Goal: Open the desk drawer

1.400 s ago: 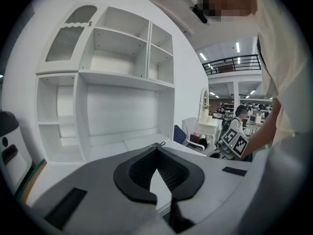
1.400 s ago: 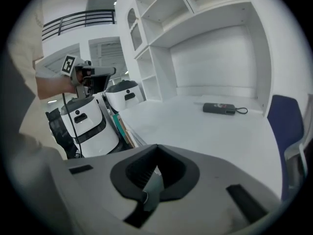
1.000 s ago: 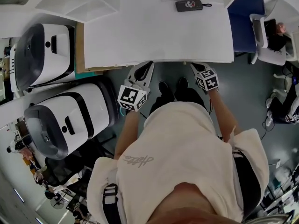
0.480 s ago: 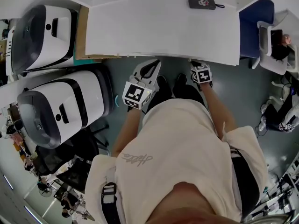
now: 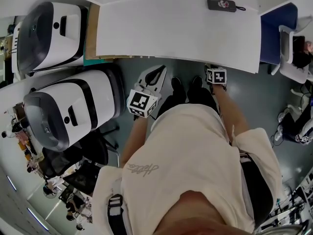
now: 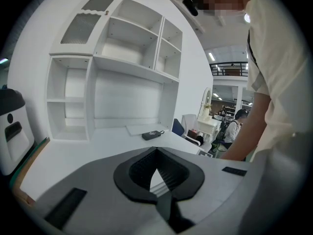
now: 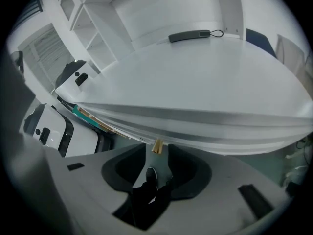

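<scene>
The white desk (image 5: 176, 28) fills the top of the head view, and its front edge (image 7: 195, 131) shows as a layered white band in the right gripper view. I cannot pick out a drawer front. My right gripper (image 5: 215, 70) is low against that front edge; its jaws have just been opening, and it (image 7: 157, 153) stands open with nothing between the pads. A small tan piece (image 7: 157, 146) under the edge shows just past its tips. My left gripper (image 5: 157, 72) hangs in front of the desk; its (image 6: 156, 151) tips meet, shut on nothing.
Two large white-and-black machines (image 5: 54, 28) (image 5: 68, 116) stand to the left of the desk. A dark device with a strap (image 5: 221, 5) lies at the desk's far side. A brown board (image 5: 92, 33) lines the desk's left edge. The person's shoes (image 5: 188, 87) are below the desk.
My right gripper has sunk and drawn closer to the desk's front edge, its marker cube looking smaller. The left gripper has shifted only a little. The head view has drifted.
</scene>
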Action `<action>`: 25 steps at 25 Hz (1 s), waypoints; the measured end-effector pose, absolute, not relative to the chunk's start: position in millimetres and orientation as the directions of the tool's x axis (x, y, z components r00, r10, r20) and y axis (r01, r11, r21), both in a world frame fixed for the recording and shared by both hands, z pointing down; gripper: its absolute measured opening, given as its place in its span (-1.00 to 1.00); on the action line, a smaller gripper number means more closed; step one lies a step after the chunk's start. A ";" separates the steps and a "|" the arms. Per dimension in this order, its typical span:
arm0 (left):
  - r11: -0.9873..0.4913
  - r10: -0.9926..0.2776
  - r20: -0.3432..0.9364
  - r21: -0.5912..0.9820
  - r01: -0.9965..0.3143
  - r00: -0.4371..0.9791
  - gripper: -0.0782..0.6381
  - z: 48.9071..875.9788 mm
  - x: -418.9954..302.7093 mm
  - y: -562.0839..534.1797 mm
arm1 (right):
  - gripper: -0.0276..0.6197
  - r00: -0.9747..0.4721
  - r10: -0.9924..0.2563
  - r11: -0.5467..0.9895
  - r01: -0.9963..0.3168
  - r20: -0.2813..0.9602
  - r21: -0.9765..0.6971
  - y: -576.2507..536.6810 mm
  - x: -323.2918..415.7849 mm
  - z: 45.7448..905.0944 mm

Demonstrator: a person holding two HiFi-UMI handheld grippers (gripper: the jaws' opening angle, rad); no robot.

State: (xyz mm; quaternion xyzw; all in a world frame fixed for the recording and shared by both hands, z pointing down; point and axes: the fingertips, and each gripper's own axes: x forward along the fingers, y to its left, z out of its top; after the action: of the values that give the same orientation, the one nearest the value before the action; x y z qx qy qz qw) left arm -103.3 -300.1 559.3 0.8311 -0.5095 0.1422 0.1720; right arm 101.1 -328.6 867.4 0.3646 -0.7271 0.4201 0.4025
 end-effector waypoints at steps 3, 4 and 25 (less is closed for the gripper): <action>-0.403 -0.804 0.419 0.138 -0.905 0.422 -0.78 559.0 -113.1 -303.8 | -0.46 -0.412 -0.185 0.363 -0.873 0.892 -0.327 -332.2 97.9 872.9; -0.396 -0.806 0.420 0.139 -0.908 0.416 -0.78 559.4 -116.0 -305.2 | -0.45 -0.411 -0.181 0.349 -0.876 0.894 -0.332 -333.0 96.4 876.0; -0.347 -0.816 0.435 0.158 -0.924 0.381 -0.78 566.1 -126.4 -301.5 | -0.66 -0.401 -0.143 0.277 -0.894 0.905 -0.353 -330.8 87.8 897.0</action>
State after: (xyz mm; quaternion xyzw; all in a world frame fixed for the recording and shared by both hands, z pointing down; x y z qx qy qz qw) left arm -126.4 -301.5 566.1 0.8084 -0.5383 0.1411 0.1920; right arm 87.8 -330.8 897.0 0.3744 -0.6925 0.4703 0.3989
